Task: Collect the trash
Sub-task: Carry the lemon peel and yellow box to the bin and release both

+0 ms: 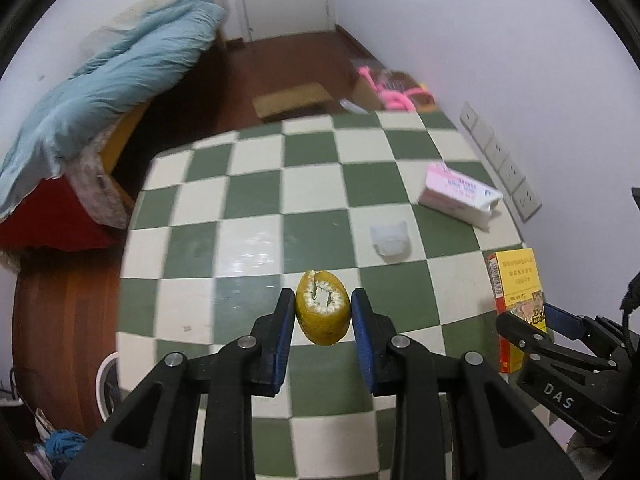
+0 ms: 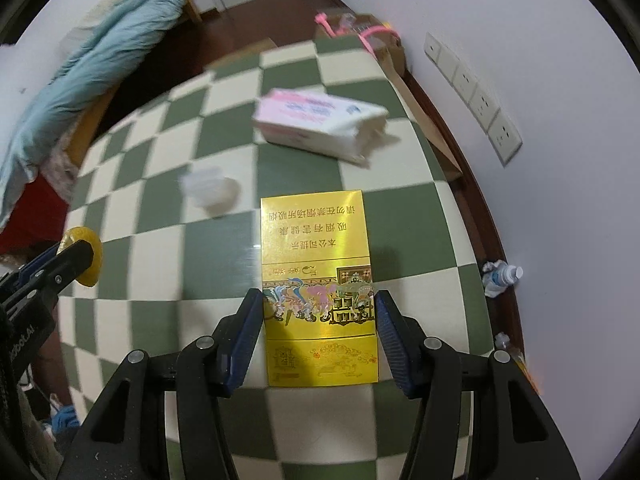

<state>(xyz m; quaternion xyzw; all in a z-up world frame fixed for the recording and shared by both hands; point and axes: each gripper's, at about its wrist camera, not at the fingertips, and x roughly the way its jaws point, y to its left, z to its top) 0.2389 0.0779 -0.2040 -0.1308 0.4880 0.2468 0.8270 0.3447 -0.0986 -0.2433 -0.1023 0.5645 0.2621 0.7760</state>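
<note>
My left gripper (image 1: 322, 309) is shut on a yellow fruit peel (image 1: 322, 307), lifted above the green-and-cream checkered table (image 1: 248, 240). My right gripper (image 2: 320, 312) is shut on a gold cigarette box (image 2: 318, 276), also raised off the table. In the left wrist view the cigarette box (image 1: 516, 292) and the right gripper (image 1: 538, 322) show at the right edge. In the right wrist view the left gripper (image 2: 74, 258) with the peel (image 2: 86, 258) shows at the left. A crumpled white tissue (image 1: 391, 239) (image 2: 212, 192) lies on the table beyond both grippers.
A pink-and-white tissue pack (image 1: 460, 194) (image 2: 320, 124) lies at the far right of the table. A bed with a blue blanket (image 1: 108, 92) stands left. Cardboard boxes with pink items (image 1: 392, 90) and a crushed plastic bottle (image 2: 500, 276) are on the floor by the wall.
</note>
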